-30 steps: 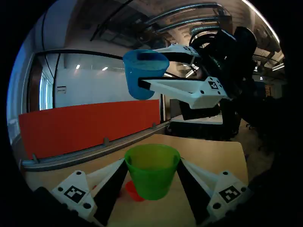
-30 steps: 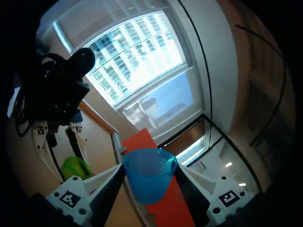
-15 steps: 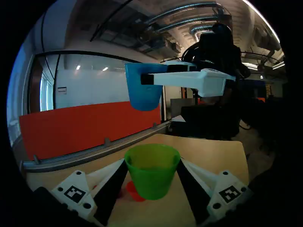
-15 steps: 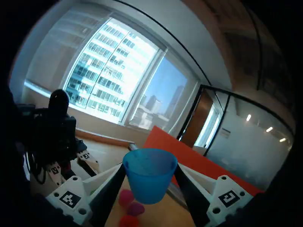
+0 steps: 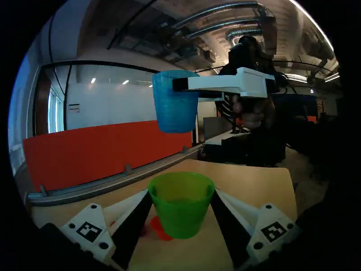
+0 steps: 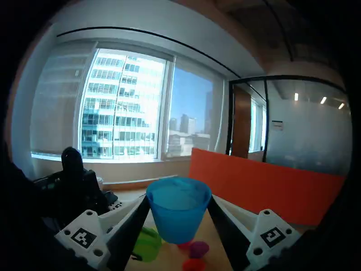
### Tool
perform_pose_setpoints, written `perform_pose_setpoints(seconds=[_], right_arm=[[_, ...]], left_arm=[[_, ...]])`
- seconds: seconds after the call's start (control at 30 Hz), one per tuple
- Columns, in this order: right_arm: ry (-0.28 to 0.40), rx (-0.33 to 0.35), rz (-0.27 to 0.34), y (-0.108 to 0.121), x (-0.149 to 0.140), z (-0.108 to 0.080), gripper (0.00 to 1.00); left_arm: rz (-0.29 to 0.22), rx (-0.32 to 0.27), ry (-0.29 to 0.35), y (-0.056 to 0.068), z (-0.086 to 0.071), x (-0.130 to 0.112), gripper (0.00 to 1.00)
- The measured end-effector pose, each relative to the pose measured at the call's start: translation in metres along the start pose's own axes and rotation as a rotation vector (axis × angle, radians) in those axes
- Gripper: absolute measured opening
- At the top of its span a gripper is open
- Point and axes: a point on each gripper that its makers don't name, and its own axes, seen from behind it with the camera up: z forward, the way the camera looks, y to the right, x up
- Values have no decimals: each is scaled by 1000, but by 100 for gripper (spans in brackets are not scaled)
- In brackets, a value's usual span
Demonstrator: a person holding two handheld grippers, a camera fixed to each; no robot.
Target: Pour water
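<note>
**Blue cup [image 6: 179, 219] upright in our right hand-held gripper [image 6: 178, 203]**

We see both fingers pressing on the cup's sides, its rim level, above the wooden surface [image 6: 169, 257]. A green cup [image 6: 146, 244] shows low to its left. Small pink and red pieces [image 6: 198, 248] lie just beneath it. An orange panel [image 6: 270, 189] runs behind on the right.

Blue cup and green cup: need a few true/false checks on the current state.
1. The left gripper is clamped on the green cup. True.
2. The blue cup is tipped on its side, pouring. False: it sits upright, held in the right gripper.
3. In the left gripper view the blue cup is higher than the green cup. True.
4. The partition behind the table is blue. False: it is orange-red.
</note>
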Motion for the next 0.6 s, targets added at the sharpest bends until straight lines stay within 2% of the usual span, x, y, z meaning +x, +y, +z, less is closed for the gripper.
perform_pose_setpoints(seconds=[0.3, 0.6], right_arm=[[-20, -12, 2, 5, -9, -9, 90], [-29, -55, 5, 22, -21, -30, 90]], left_arm=[[-1, 19, -6, -9, -3, -2, 86], [1, 52, -22, -21, -15, -10, 86]])
